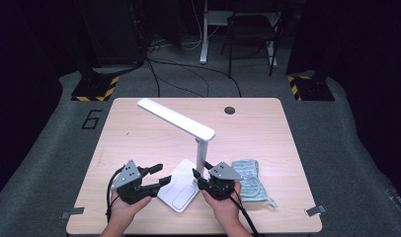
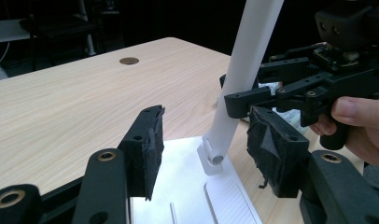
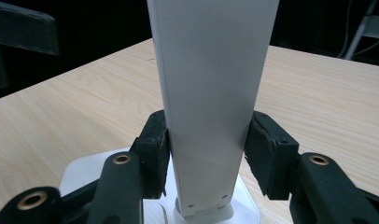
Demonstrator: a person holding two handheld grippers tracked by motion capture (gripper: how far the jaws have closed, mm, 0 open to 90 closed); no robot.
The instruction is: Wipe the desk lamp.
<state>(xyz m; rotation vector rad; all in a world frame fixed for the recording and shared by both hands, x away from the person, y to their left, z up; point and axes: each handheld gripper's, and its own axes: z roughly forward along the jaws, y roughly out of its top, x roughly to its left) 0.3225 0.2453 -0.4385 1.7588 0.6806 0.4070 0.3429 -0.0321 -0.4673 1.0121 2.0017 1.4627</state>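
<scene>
Table [image 1: 139,133]: we see a pale wood-grain top with a round dark cable hole [image 1: 229,110] near its far edge, standing on grey carpet.

Desk lamp [image 1: 204,153]: we find a white lamp at the near middle of the table, its flat rounded base [image 1: 181,190] on the wood, its post upright and its long head [image 1: 176,118] slanting up and away to the left.

Cloth [image 1: 250,178]: we see a crumpled pale blue-green cloth lying just to the right of the lamp base, beside the right hand.

Left gripper [image 1: 156,175]: we hold it in the left hand [image 1: 127,207] at the left edge of the lamp base; its jaws stand wide apart with nothing between them, and in the left gripper view [image 2: 204,149] they frame the foot of the post without touching it.

Right gripper [image 1: 199,177]: we hold it in the right hand [image 1: 225,205] at the lamp post; in the right gripper view [image 3: 208,149] its two pads sit against either side of the post low down, just above the hinge, closed on it.
</scene>
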